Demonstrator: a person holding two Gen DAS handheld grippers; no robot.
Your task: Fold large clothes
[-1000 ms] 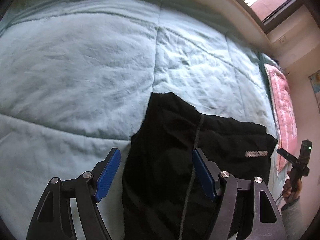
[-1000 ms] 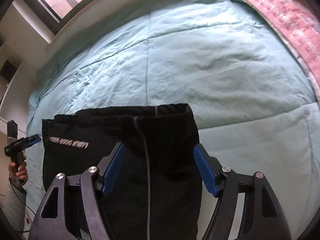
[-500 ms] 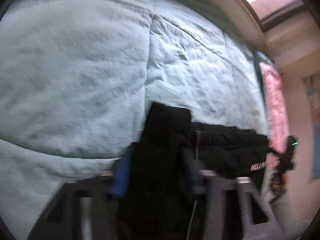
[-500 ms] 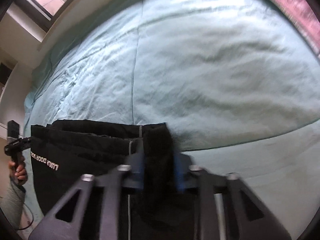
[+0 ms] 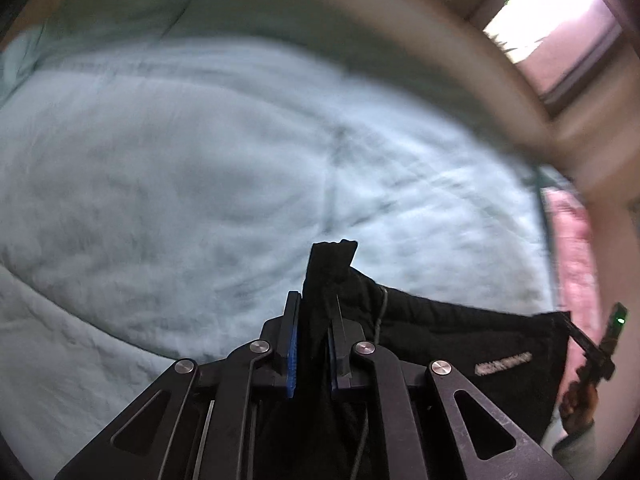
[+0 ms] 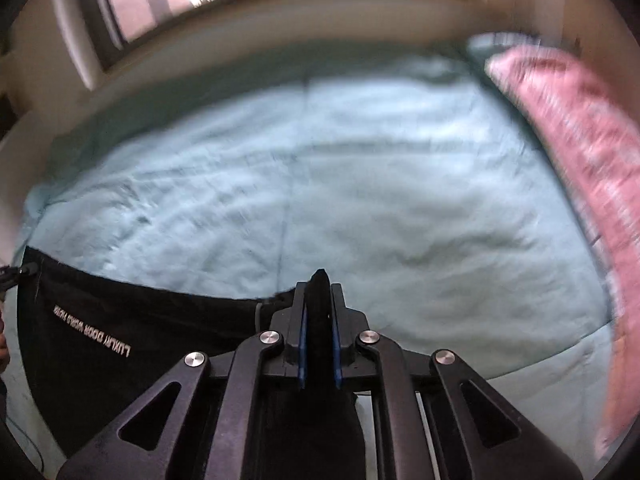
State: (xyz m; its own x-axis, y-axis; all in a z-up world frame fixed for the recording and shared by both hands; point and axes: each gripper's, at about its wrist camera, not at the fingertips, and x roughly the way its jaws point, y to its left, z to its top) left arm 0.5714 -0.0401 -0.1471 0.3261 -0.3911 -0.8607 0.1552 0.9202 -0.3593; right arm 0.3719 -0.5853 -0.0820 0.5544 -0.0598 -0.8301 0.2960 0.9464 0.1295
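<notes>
Both the left gripper (image 5: 311, 354) and right gripper (image 6: 319, 350) clamp corners of the black fabric garment (image 6: 160, 332) above the pale-green quilted bedspread (image 6: 360, 200) (thin bunched cloth could slip free mid-lift

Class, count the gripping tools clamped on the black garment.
2: left tool grips one bunched edge of the black fabric garment; right tool grips another.

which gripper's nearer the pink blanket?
Right. The right gripper grips the black garment at the end toward the pink blanket; the left gripper holds the end farther from it.
</notes>
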